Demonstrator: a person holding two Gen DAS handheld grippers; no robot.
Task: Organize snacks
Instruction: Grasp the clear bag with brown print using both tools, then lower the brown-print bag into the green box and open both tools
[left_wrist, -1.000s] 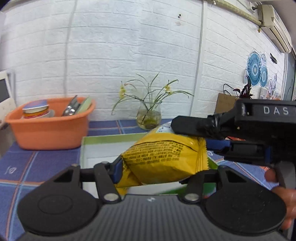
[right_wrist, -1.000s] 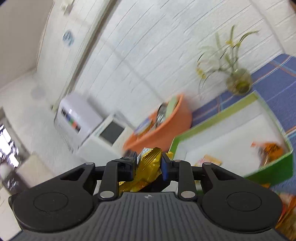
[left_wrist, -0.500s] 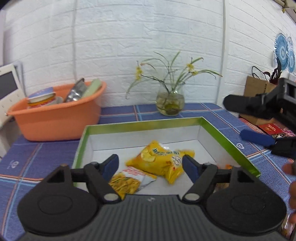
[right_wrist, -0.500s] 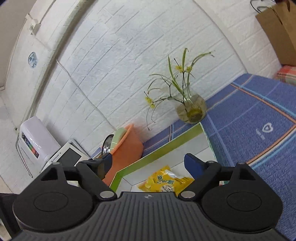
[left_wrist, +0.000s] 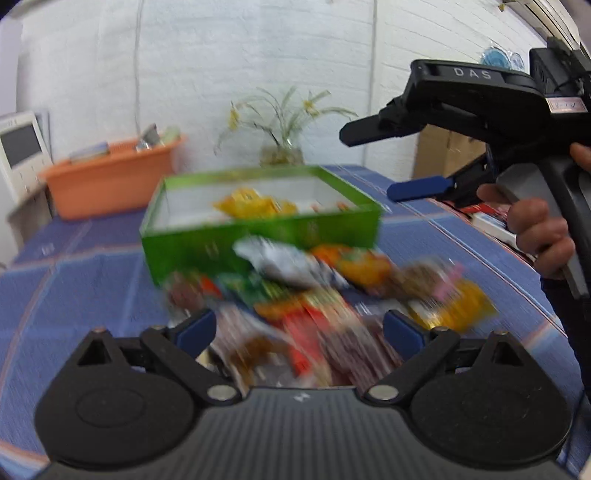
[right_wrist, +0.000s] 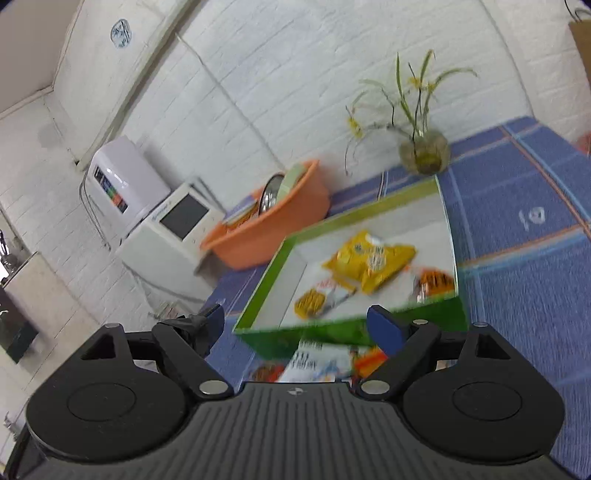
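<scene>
Left gripper (left_wrist: 299, 328): wide, just opened further, empty, above snack pile (left_wrist: 314, 295).
Right gripper (right_wrist: 295, 325): spread, empty.
Box (left_wrist: 258, 236): beyond pile, 3 packets inside.

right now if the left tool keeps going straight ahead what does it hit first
Most likely the loose snack pile on the table, lying between the open left tool and the green box. Motion blur leaves depth unclear.

I'm seeing an orange basin (right_wrist: 273, 229) sitting on the blue checked counter (right_wrist: 517, 229) near the white brick wall (right_wrist: 295, 81), holding dishes. A glass vase (right_wrist: 424, 153) of yellow flowers is standing near it, and two white appliances (right_wrist: 166, 236) are sitting left of the basin.
</scene>
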